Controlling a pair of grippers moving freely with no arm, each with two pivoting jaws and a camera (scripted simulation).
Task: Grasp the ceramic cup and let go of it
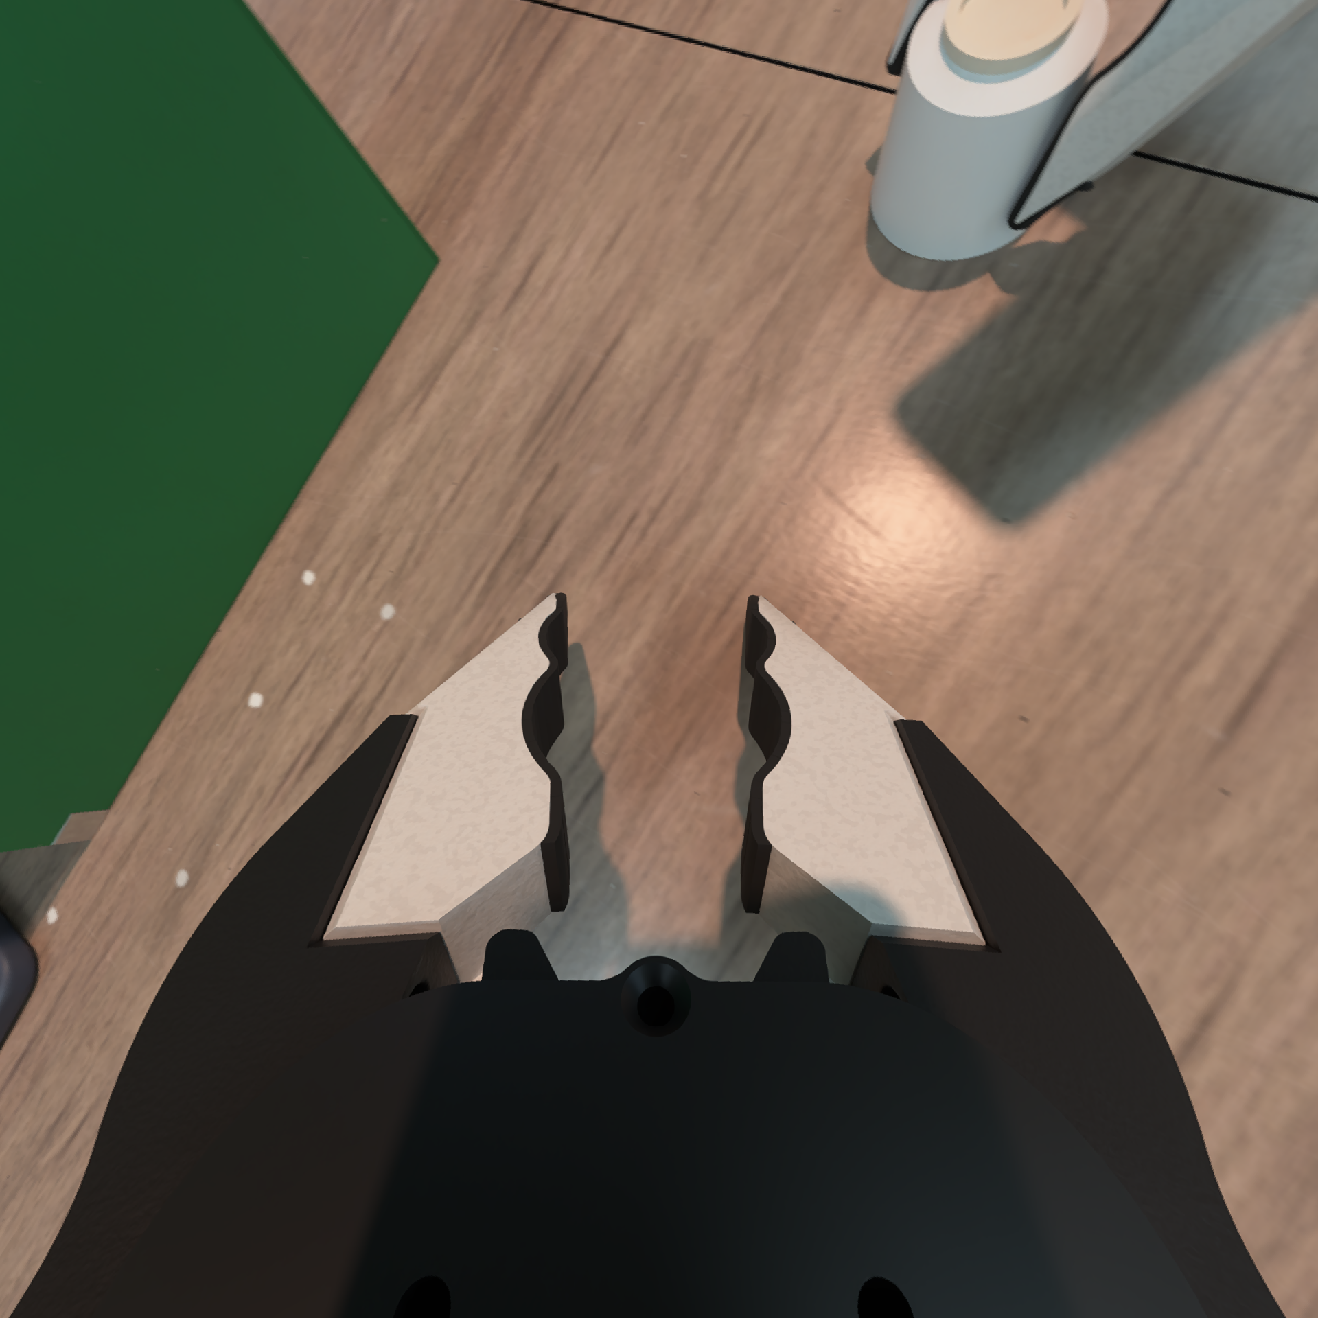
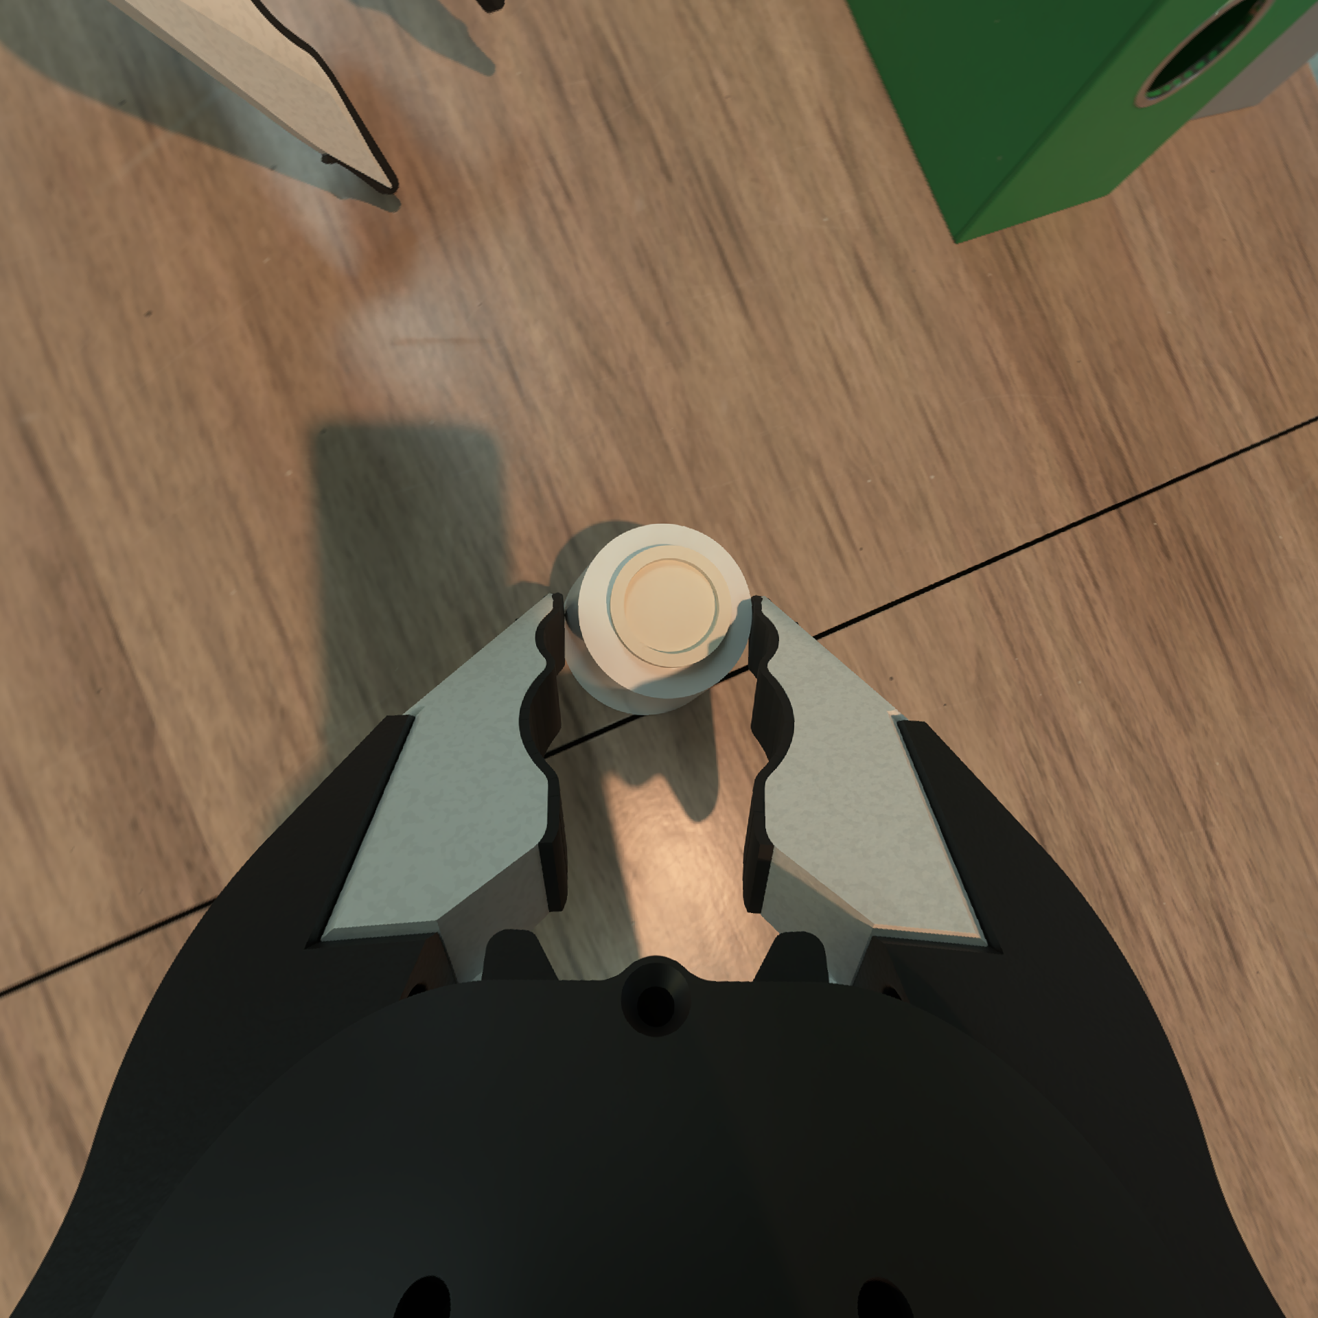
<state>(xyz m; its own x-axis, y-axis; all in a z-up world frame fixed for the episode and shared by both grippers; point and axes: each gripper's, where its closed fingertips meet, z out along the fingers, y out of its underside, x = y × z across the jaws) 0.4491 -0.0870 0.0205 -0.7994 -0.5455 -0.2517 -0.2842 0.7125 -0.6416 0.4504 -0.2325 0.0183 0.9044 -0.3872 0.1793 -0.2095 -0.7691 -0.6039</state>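
Observation:
The ceramic cup (image 2: pixel 660 613) is a small white cylinder with a cream round top face. It stands upright on the wooden table (image 2: pixel 927 356), between the fingertips of my right gripper (image 2: pixel 656 606). The jaws stand wide, one tip close on each side of the cup, and I see no squeeze. In the left wrist view the cup (image 1: pixel 977 142) is at the far upper right, with a finger of the right gripper (image 1: pixel 1155 100) beside it. My left gripper (image 1: pixel 656 606) is open and empty over bare wood, well short of the cup.
A green box (image 1: pixel 142 356) lies to the left of my left gripper; in the right wrist view the box (image 2: pixel 1055 107) is at the upper right with a round hole in its side. A thin dark seam (image 2: pixel 1070 528) crosses the table. A left-gripper finger (image 2: pixel 285 85) shows at the upper left.

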